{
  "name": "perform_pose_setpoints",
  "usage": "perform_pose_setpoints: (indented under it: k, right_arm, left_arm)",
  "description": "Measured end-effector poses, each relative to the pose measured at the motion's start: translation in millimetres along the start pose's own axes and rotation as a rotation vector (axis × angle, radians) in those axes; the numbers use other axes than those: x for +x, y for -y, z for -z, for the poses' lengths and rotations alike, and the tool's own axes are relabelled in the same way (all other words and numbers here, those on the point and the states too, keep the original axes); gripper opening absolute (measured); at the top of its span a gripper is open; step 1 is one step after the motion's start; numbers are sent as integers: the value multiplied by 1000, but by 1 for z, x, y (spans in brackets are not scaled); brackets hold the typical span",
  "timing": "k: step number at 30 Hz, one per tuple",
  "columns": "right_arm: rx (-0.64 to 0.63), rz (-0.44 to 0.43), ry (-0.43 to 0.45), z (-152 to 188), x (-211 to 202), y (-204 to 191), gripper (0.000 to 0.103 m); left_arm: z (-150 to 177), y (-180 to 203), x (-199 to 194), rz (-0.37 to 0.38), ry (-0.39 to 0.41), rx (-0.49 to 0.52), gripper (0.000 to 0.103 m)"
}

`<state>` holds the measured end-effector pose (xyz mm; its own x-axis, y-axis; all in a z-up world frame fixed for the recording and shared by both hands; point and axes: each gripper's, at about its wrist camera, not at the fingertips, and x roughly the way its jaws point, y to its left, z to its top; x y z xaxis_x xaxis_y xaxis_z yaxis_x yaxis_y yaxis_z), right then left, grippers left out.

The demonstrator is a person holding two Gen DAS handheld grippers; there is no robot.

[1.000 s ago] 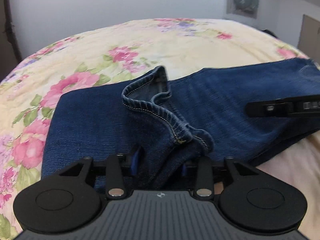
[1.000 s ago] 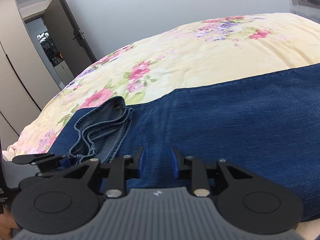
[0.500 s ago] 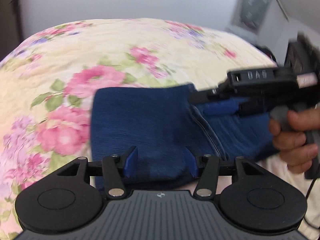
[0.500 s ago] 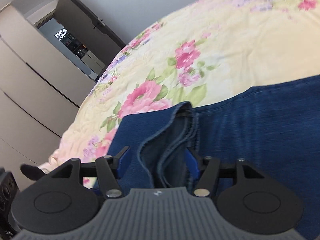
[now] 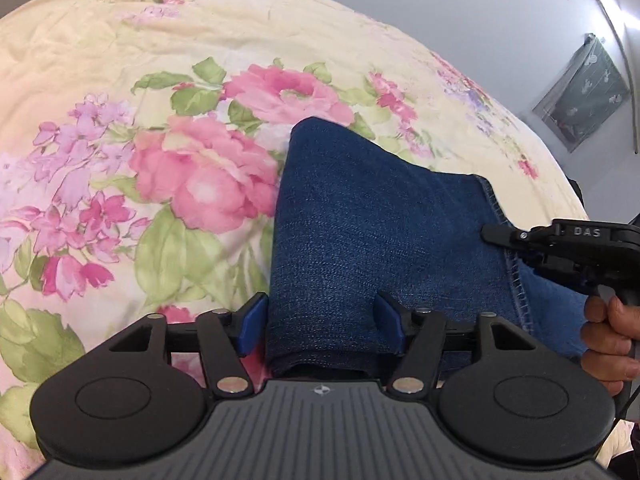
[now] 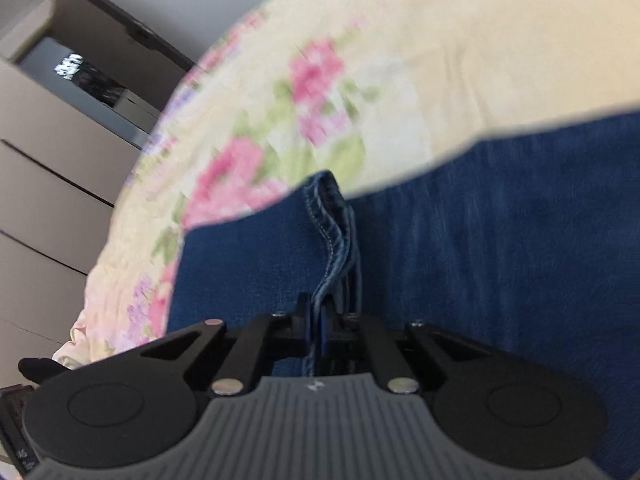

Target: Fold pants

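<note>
Dark blue denim pants [image 5: 380,236] lay folded at the near edge of a floral-sheeted bed [image 5: 160,80]. The right gripper [image 6: 320,332] clenched the stitched hem; the left gripper [image 5: 320,320], opening, straddled the fold untouched. Seizing both corners evenly would likely keep the next fold square.

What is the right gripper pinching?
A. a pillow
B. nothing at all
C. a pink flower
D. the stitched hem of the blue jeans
D: in the right wrist view, the right gripper has its jaws shut on the stitched hem of the jeans, which lie on the flowered bedspread.
</note>
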<state>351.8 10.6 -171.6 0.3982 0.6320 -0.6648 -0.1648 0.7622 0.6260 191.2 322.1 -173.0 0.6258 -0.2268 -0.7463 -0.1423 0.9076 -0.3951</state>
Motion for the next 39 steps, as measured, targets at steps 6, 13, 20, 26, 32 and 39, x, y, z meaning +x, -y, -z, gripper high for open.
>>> perform_pose_setpoints:
  k: [6, 13, 20, 26, 32, 39]
  right_arm:
    - [-26, 29, 26, 5, -8, 7, 0]
    - [55, -39, 16, 17, 1, 36, 20]
    - [235, -259, -143, 36, 13, 56, 33]
    - [251, -280, -146, 32, 22, 45, 1]
    - [216, -296, -76, 14, -18, 49, 0]
    - [225, -249, -46, 0, -73, 81, 0]
  left_arm:
    - [2, 13, 0, -16, 6, 49, 71]
    - [1, 4, 3, -2, -7, 9, 71]
    - [3, 2, 1, -5, -3, -18, 71]
    - [1, 1, -7, 1, 23, -39, 71]
    - [-6, 6, -17, 52, 54, -48, 71]
    - [0, 26, -3, 66, 21, -3, 71]
